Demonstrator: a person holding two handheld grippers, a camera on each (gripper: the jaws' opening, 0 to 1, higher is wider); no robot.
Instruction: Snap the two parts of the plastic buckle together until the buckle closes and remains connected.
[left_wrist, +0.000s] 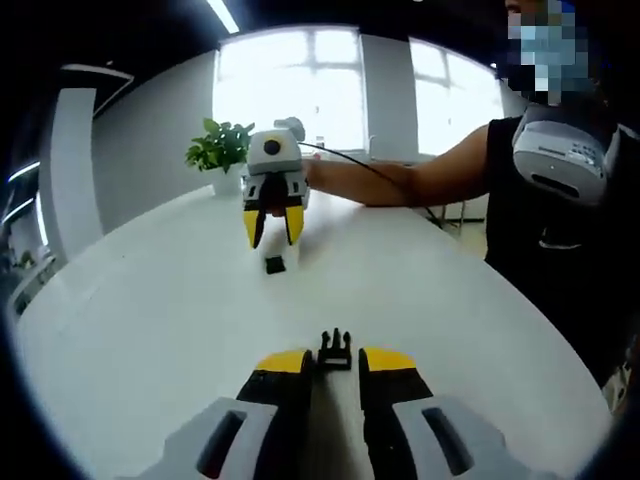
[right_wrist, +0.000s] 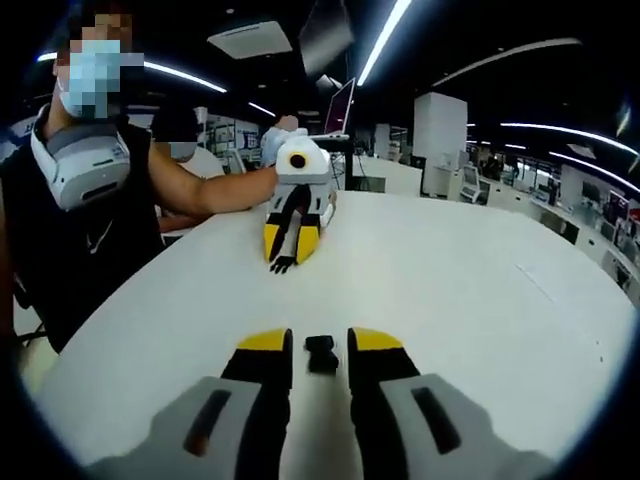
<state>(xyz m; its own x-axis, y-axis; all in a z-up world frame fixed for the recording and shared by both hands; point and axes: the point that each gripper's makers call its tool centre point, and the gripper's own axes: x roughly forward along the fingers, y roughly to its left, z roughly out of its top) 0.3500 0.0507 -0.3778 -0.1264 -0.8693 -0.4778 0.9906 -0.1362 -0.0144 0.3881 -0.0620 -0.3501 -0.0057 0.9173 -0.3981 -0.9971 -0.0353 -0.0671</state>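
The black pronged buckle part (left_wrist: 335, 350) lies on the white table (left_wrist: 150, 320) between the yellow tips of my left gripper (left_wrist: 336, 362), whose jaws stand a little apart from it on both sides. Across the table, the blocky black socket part (left_wrist: 274, 264) rests just in front of my right gripper (left_wrist: 272, 228), which is open. In the right gripper view the socket part (right_wrist: 320, 354) sits between the tips of the right gripper (right_wrist: 320, 345) without touching either one. The left gripper (right_wrist: 288, 245) faces it there, with the pronged part (right_wrist: 283, 265) at its tips.
A person (left_wrist: 545, 190) in a black top stands at the table's side, arms reaching to both grippers. A potted plant (left_wrist: 222, 150) sits at the far edge by the windows. An open laptop (right_wrist: 338, 108) stands at the other end. Bare table surface (right_wrist: 480, 290) spreads out between the grippers.
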